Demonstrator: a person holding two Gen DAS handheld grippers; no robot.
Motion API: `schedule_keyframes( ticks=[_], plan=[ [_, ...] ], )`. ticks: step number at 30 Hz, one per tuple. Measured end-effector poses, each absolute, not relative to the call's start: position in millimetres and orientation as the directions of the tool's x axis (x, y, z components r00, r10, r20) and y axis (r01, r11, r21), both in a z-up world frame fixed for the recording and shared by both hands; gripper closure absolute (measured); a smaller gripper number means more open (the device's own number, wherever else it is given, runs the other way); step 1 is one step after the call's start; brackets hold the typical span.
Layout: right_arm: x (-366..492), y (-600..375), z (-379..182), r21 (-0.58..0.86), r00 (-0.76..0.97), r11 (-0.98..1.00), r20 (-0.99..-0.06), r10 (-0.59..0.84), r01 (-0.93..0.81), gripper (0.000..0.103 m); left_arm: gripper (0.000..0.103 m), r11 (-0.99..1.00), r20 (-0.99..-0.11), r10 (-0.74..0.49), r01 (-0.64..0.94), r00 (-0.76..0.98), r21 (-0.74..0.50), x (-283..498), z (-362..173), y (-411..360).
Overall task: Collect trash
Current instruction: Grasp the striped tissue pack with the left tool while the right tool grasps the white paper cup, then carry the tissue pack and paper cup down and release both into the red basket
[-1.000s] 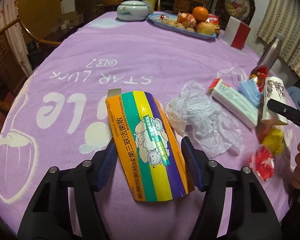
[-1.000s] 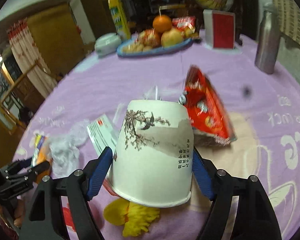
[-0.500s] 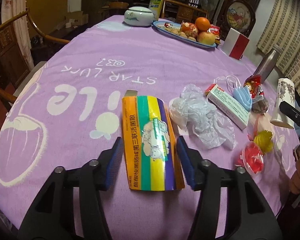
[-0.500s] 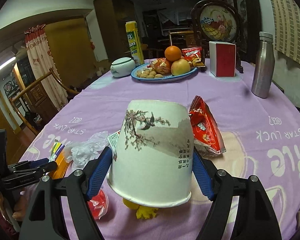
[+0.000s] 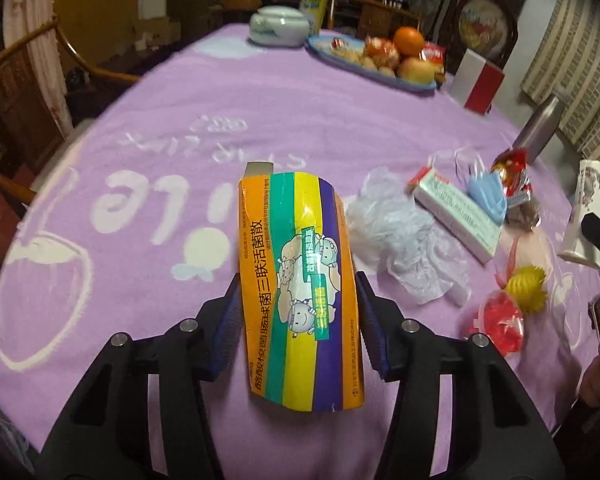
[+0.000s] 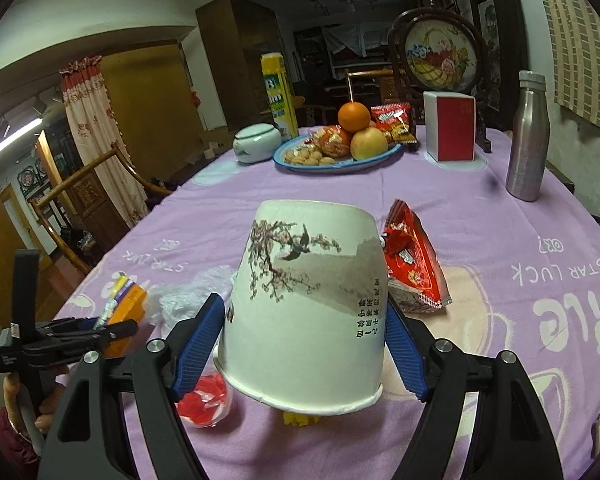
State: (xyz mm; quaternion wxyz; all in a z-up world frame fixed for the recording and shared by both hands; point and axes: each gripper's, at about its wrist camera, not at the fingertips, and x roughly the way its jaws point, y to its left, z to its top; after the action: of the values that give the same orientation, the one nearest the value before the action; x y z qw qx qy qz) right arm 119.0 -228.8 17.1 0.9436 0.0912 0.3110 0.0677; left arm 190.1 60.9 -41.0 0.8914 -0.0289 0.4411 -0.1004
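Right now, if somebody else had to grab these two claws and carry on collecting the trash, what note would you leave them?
Left claw: shut on the striped medicine box, lifted off the table.
Right claw: shut on the paper cup, held upside down.
On the purple tablecloth, not yet collected: crumpled plastic bag, white carton, blue face mask, red snack wrapper, red and yellow wrappers.
Done: two pieces picked up.
Left: drop both in a bin (none in view), then fetch the rest.
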Motion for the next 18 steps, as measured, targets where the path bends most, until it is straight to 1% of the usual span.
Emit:
schedule_keyframes(
  ticks=[8, 18],
  plan=[
    [93, -210, 32, 0.259, 0.793, 0.952, -0.541, 0.281, -0.161, 0.026, 0.050, 0.982, -0.727, -0.188, 0.118, 0.660, -0.147, 137, 0, 95],
    [54, -158, 50, 0.257, 0.764, 0.921, -0.515, 0.388, -0.294, 0.026, 0.049, 0.990, -0.700, -0.111, 0.016, 0.706, -0.142, 55, 8, 152]
  ],
)
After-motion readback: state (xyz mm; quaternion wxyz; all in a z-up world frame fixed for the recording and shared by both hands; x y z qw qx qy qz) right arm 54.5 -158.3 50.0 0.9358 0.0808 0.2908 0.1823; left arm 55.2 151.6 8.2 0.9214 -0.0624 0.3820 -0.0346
